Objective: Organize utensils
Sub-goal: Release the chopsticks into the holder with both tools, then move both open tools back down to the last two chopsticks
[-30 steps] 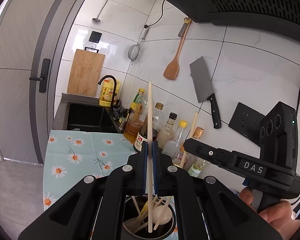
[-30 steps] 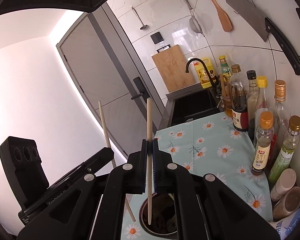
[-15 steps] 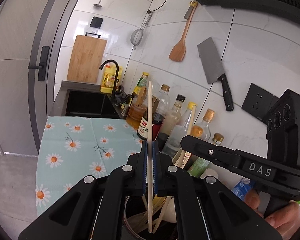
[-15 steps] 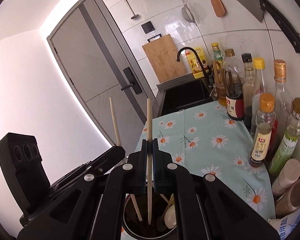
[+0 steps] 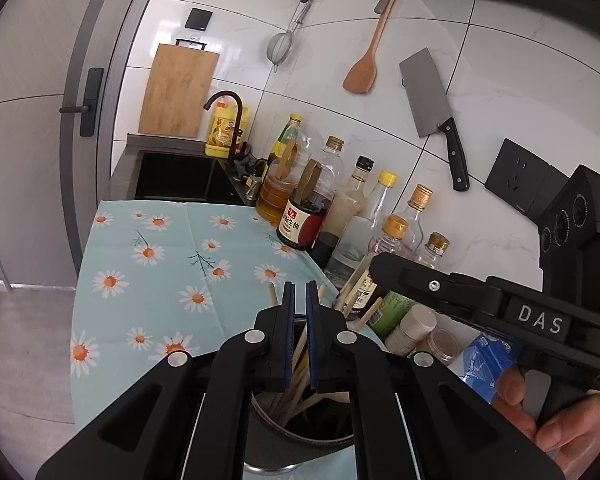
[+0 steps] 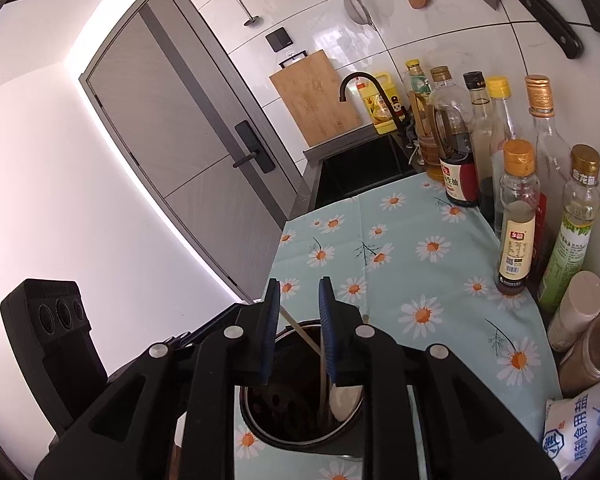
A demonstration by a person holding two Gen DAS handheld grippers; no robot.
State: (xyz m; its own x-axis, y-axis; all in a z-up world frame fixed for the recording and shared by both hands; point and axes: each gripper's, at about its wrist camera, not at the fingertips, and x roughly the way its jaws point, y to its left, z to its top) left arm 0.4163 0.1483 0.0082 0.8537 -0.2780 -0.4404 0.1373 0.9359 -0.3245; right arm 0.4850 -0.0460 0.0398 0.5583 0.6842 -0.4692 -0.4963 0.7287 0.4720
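A dark round utensil holder point(image 5: 300, 436) stands on the daisy tablecloth, right under both grippers. Several wooden chopsticks point(image 5: 298, 354) lean inside it. In the right wrist view the holder point(image 6: 296, 420) also contains a white spoon point(image 6: 342, 398) and chopsticks point(image 6: 300, 334). My left gripper point(image 5: 299, 292) is open a little and empty, just above the holder's rim. My right gripper point(image 6: 299, 292) is open wider and empty, over the same holder. The right gripper's body point(image 5: 500, 312) shows at the right of the left wrist view.
A row of sauce and oil bottles point(image 6: 516, 216) lines the tiled wall at the right, with small jars point(image 6: 576, 316) and a blue packet point(image 6: 584, 428). A black sink point(image 5: 176, 180) and tap lie beyond the cloth. A cleaver point(image 5: 436, 112) and wooden spatula point(image 5: 364, 68) hang on the wall.
Both grippers held a chopstick upright over the holder; both have now opened and the chopsticks have dropped into the holder. Both grippers have come lower.
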